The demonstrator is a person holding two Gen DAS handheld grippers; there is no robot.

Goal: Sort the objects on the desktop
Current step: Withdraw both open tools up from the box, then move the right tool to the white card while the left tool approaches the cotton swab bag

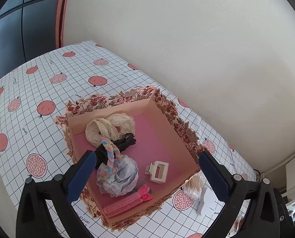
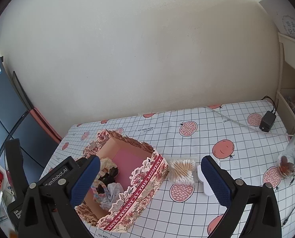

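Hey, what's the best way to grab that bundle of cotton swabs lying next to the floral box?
Probably take the cotton swabs across the wooden middle of the bundle, coming from above with the right gripper, which is open and nearest. The sticks lie flat on the tablecloth, pinched narrow at the middle and fanned out at the cotton tips. Keep one finger clear of the floral box wall beside them.

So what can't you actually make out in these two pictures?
- White object, right wrist view: half hidden behind the right gripper finger; identity unclear.
- Box contents, right wrist view: near wall and a finger hide the claw clip.
- Glass, right wrist view: cut off by the fisheye edge.
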